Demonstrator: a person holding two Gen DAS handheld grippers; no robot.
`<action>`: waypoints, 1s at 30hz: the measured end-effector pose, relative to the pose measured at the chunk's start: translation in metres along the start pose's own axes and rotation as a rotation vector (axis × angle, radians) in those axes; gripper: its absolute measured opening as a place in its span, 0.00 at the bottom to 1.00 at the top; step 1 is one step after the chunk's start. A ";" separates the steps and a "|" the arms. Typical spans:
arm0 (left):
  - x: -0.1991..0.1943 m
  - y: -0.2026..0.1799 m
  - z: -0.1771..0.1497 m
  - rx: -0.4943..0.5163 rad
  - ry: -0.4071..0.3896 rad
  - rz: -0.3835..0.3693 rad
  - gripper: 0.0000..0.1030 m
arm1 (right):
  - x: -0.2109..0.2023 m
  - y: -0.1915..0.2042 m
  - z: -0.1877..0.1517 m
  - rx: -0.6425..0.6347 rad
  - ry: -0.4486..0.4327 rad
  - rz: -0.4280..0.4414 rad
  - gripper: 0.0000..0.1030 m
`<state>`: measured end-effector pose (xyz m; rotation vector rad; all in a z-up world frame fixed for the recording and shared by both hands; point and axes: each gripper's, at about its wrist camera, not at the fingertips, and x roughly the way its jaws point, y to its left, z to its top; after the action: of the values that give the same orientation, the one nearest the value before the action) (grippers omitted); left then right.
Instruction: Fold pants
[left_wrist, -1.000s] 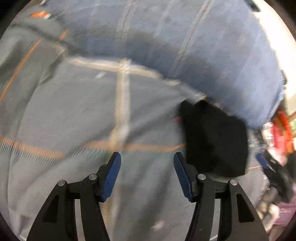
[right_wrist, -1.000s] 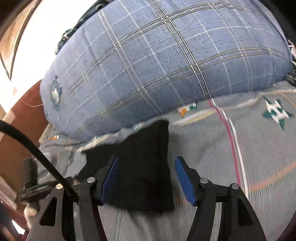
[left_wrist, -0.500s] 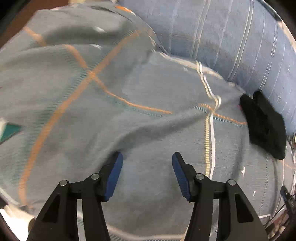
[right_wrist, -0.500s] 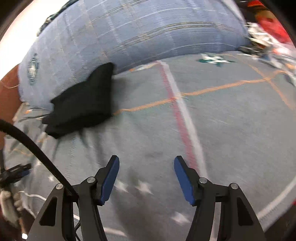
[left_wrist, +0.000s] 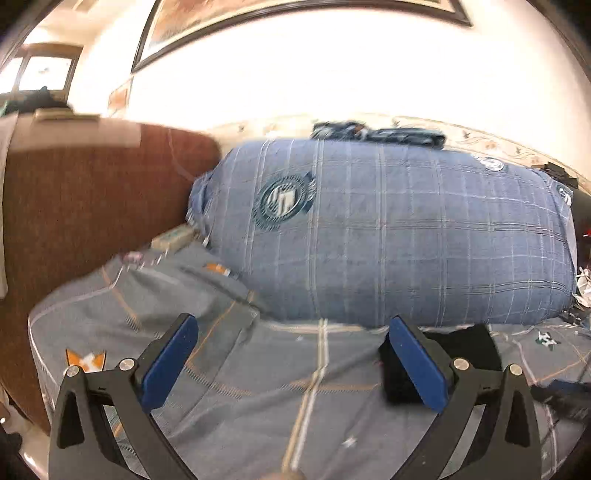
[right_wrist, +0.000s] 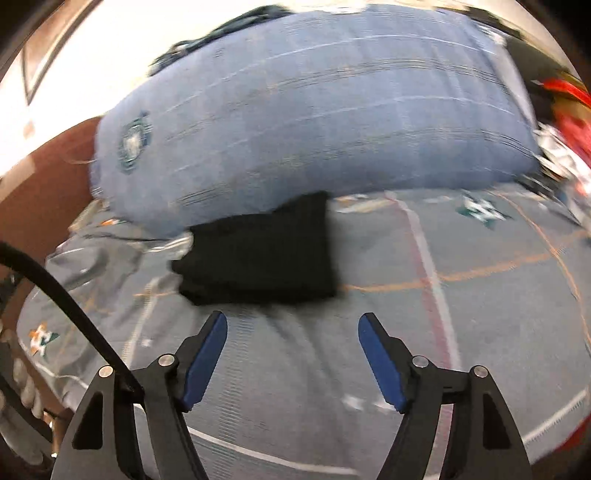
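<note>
The black pants (right_wrist: 262, 251) lie folded into a compact rectangle on the grey bed sheet (right_wrist: 480, 314), against the foot of the big blue plaid pillow (right_wrist: 314, 103). My right gripper (right_wrist: 291, 325) is open and empty, just short of the pants' near edge. In the left wrist view the pants (left_wrist: 469, 347) show partly behind the right finger. My left gripper (left_wrist: 291, 328) is open and empty, to the left of the pants, above the sheet (left_wrist: 258, 387).
The blue pillow (left_wrist: 388, 236) fills the back of the bed. A brown headboard (left_wrist: 85, 221) stands on the left. Dark folded clothes (left_wrist: 376, 134) lie on top of the pillow. Red and white clutter (right_wrist: 569, 122) sits at the right edge.
Both grippers have swung back to face the pillow and pulled away from the pants. The left view has tilted up and now takes in the wall. The pants lie still.
</note>
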<state>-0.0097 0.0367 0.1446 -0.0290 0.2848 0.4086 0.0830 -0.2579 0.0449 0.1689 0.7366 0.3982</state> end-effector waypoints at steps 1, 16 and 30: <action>0.003 -0.009 0.000 0.014 0.007 -0.018 1.00 | 0.005 0.008 0.003 -0.013 0.004 0.015 0.77; 0.042 -0.041 -0.063 0.043 0.386 -0.140 1.00 | 0.030 0.044 -0.012 -0.105 0.003 -0.035 0.83; 0.050 -0.048 -0.076 0.069 0.441 -0.178 1.00 | 0.045 0.045 -0.015 -0.123 0.040 -0.043 0.84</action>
<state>0.0332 0.0053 0.0564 -0.0764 0.7257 0.2112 0.0901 -0.1983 0.0191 0.0292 0.7514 0.4060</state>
